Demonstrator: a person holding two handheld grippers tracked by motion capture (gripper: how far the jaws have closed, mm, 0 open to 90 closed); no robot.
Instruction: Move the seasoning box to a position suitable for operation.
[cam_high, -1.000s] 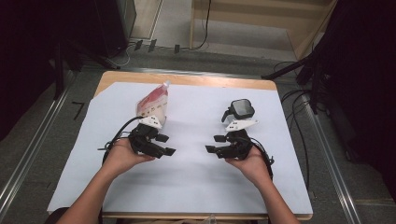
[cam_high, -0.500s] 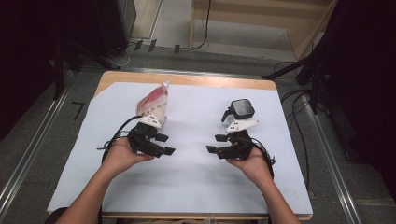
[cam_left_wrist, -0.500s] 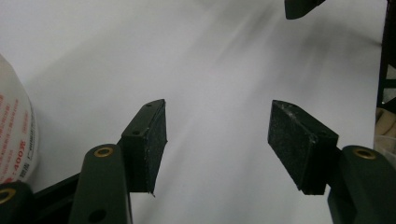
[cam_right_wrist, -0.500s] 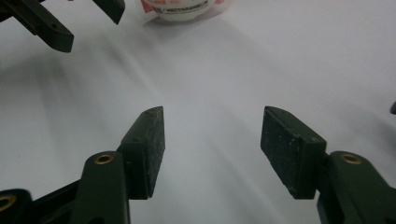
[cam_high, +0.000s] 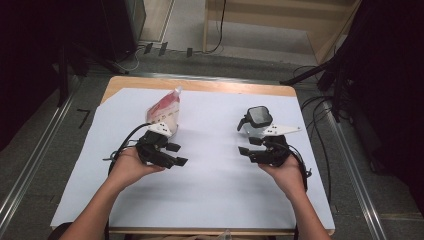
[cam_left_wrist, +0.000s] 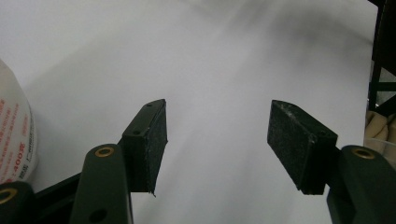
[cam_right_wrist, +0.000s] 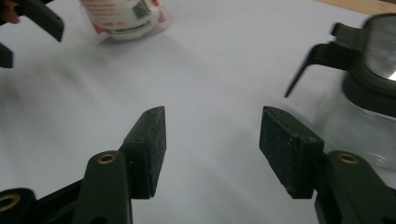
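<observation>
Two grippers are hovering low over a white sheet that is covering the wooden table (cam_high: 200, 85) at mid-frame in the high view. Left of centre, the left gripper (cam_left_wrist: 217, 140) is sitting with its jaws standing wide, nothing between the flat, rough black pads (cam_left_wrist: 292, 140), just bare paper. At the far left edge of the left gripper view, the soft pouch (cam_high: 164, 110) is showing as a rounded white bulge with red print (the lettering is too small to read); in the high view it is lying just above the left gripper, red and glossy toward its tapered top, pale at its lower end. Right of centre, the right gripper (cam_right_wrist: 212, 144) is also holding its jaws well apart around empty sheet, with some blur across the paper. Just beyond it, at the upper right of the right gripper view, the glass jug (cam_right_wrist: 369, 98) is standing upright: clear rounded body, black lid with a shiny insert, thin black handle (cam_right_wrist: 310, 60) angling down toward the sheet.
</observation>
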